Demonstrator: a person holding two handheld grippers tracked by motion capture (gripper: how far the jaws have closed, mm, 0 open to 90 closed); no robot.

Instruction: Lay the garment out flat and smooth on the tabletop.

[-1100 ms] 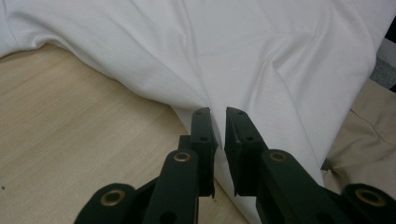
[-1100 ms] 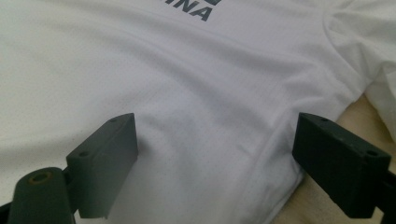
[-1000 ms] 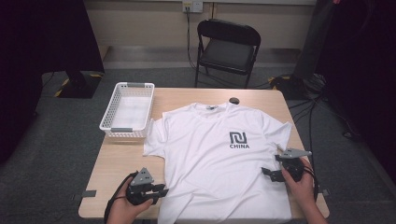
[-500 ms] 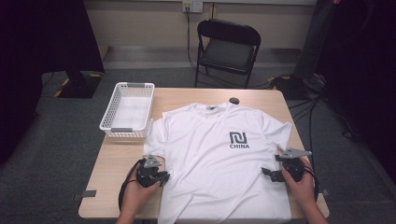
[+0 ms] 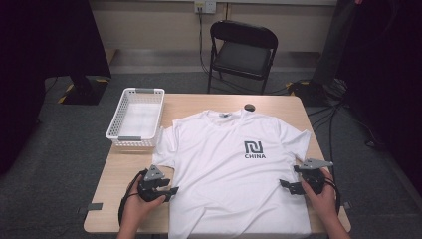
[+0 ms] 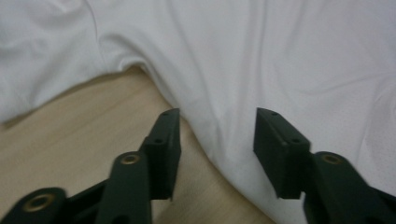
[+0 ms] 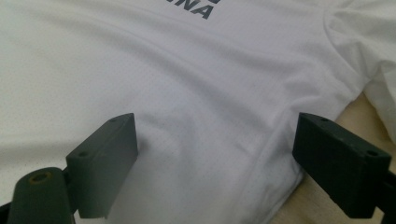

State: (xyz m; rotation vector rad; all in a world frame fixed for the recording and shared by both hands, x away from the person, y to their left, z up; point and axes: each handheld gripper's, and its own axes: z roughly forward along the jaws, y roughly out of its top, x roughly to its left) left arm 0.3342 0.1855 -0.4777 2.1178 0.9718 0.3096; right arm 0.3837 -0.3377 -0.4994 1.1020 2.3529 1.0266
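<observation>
Left gripper (image 5: 169, 190) nearer soft T-shirt (image 5: 234, 174)

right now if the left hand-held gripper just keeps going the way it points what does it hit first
Most likely the side edge of the white t-shirt. The left hand-held gripper has its jaws open astride that edge, which they have just been opening over, one above the bare table, one above the cloth.

A white basket (image 5: 135, 118) sat on the table's (image 5: 114, 175) far left part. A small black disc (image 5: 249, 107) lay near the far edge; a black chair (image 5: 241, 52) stood beyond.
</observation>
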